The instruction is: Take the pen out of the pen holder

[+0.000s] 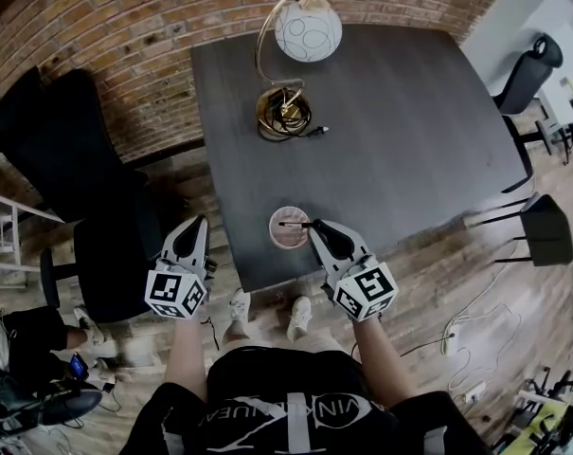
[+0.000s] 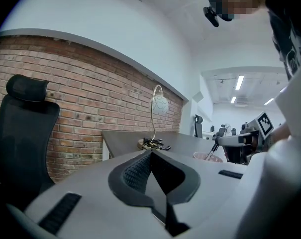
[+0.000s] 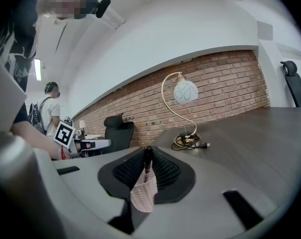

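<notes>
Your right gripper (image 3: 147, 156) has its jaws narrowed on the dark pen (image 3: 147, 159), which stands in the pink pen holder (image 1: 277, 237) at the near edge of the table (image 1: 390, 112). Draw it out along its own line, squeezing firmly, since the light holder may lift or tip. Your left gripper (image 2: 151, 156), closed on nothing, hangs off the table's left side.

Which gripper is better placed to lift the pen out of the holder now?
Right. The right gripper grips the pen over the pink holder; the left gripper is shut, empty, off the table edge.
</notes>
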Tool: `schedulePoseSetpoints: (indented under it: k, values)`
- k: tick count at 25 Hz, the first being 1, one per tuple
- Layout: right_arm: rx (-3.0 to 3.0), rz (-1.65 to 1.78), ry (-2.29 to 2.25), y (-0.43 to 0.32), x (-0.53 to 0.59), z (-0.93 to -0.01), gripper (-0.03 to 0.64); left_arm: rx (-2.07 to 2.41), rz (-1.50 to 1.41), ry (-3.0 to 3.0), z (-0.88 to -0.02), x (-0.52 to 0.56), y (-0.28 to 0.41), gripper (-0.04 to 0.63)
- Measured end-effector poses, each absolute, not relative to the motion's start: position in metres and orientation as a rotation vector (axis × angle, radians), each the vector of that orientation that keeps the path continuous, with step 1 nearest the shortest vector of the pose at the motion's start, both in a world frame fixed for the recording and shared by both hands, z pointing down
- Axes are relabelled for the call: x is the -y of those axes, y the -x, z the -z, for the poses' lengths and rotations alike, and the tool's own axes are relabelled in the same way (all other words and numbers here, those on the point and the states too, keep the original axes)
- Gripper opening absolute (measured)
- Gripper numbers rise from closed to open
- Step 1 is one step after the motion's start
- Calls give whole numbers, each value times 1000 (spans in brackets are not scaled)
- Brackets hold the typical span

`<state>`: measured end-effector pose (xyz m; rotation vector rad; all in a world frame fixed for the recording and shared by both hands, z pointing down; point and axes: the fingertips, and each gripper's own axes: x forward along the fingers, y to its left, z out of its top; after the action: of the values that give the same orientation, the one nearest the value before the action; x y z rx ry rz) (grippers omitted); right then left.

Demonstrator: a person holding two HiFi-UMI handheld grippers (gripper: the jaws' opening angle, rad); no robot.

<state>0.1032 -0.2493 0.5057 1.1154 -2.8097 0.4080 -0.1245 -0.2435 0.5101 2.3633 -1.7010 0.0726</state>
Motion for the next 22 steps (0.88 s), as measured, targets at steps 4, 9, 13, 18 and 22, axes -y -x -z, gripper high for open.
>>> schedulePoseSetpoints:
  k: [4,9,13,18,22]
  values:
    - [2828,-398,-1110,-103,247,-497,58,1708,-70,-2371,-505,242,125,14]
    - [2853,-379,-1108,-104,246,-485,58,1721,-71,-2376,-498,238,126,14]
    - [2865,-372,-1113,-105,246,-475,58,1733,-71,-2378,-492,235,128,14]
    - [2885,-357,-1111,-105,248,-465,58,1739,-63,-2381,-486,233,130,14]
    - [2894,-357,-1118,-105,249,-459,58,1736,-66,-2382,-485,233,131,14]
